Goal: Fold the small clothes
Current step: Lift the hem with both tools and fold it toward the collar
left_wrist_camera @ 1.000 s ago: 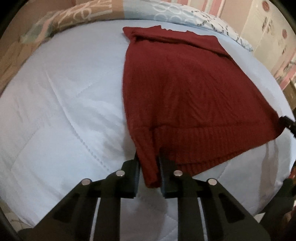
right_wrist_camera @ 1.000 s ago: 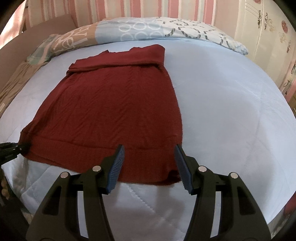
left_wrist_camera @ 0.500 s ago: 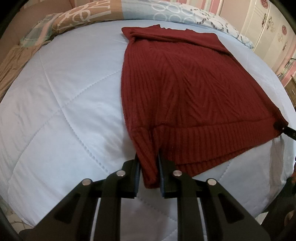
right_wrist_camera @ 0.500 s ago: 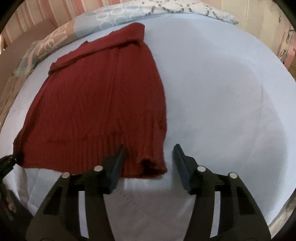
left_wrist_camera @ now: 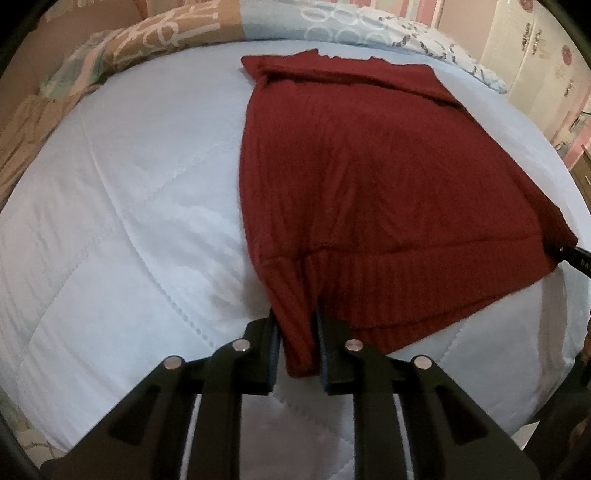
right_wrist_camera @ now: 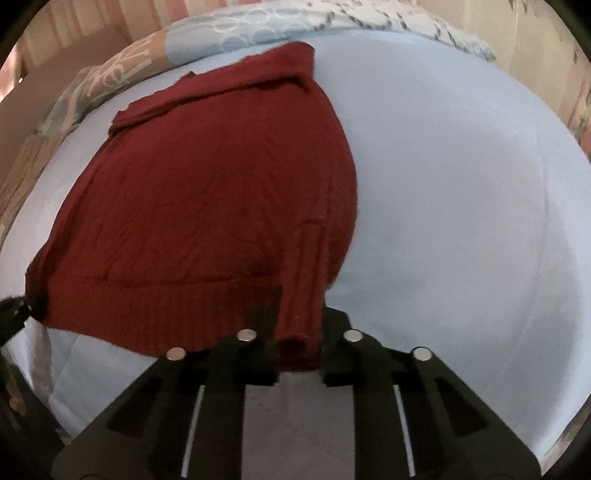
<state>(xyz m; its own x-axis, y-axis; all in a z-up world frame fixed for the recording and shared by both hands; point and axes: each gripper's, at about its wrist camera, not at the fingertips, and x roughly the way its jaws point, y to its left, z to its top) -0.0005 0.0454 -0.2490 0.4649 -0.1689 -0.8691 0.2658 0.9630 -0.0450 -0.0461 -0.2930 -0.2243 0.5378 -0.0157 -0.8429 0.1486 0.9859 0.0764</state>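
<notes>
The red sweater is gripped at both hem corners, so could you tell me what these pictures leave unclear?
- Red sweater: sleeves hidden under the body, both views.
- Left gripper: finger pads covered by the hem.
- Right gripper: right wrist view blurred; knit detail lost.
- Bed: near edge blocked by gripper bodies.

Under my tongs is a bed (left_wrist_camera: 122,206) with a pale blue quilted cover, its stitched seams running in diagonal lines across it. A dark red knitted sweater (left_wrist_camera: 369,177) lies spread on the cover, right of the middle in my left view, ribbed hem toward me and collar end toward the head of the bed. At that far end a patterned pillow (left_wrist_camera: 177,33), tan on one side and pale blue on the other, lies across the bed, just beyond the sweater
</notes>
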